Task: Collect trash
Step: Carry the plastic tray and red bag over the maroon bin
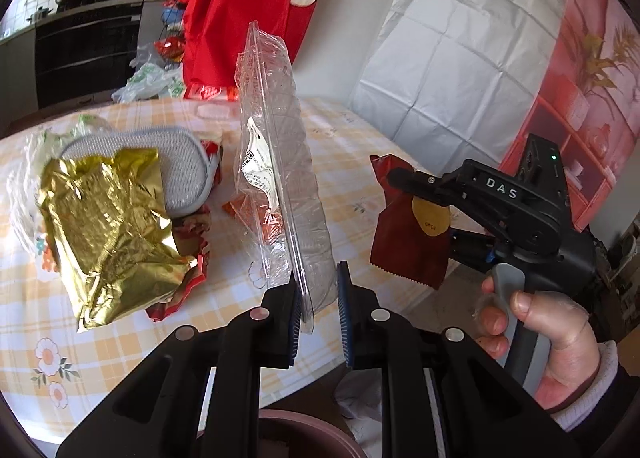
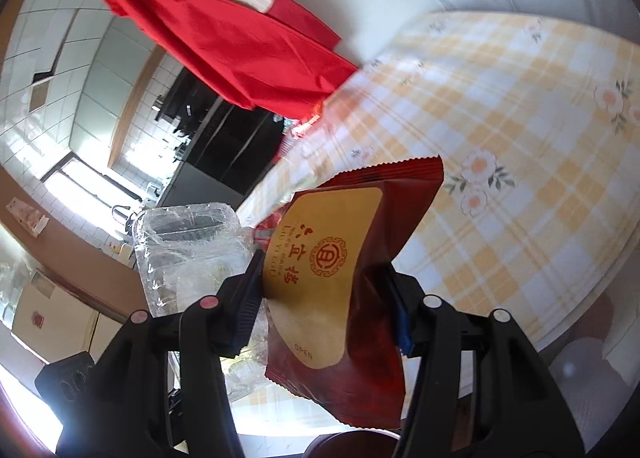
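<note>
My left gripper [image 1: 320, 278] is shut on the lower edge of a clear plastic clamshell tray [image 1: 276, 162], which stands upright above the table. The same tray [image 2: 188, 254] shows at the left of the right wrist view. My right gripper [image 2: 322, 264] is shut on a dark red snack packet [image 2: 340, 298] with a gold label, held off the table. In the left wrist view that right gripper [image 1: 420, 210], its packet [image 1: 400, 246] and the person's hand [image 1: 540, 342] are at the right. A crumpled gold foil bag [image 1: 108, 226] lies on the table at the left.
The round table [image 1: 360, 162] has a yellow checked, flowered cloth [image 2: 520, 118]. A grey mesh pad [image 1: 160, 166], red wrapper scraps [image 1: 236, 206] and thin plastic bags [image 1: 152, 82] lie on it. Red cloth [image 1: 240, 6] hangs behind. A brownish round rim [image 1: 308, 434] shows below the near table edge.
</note>
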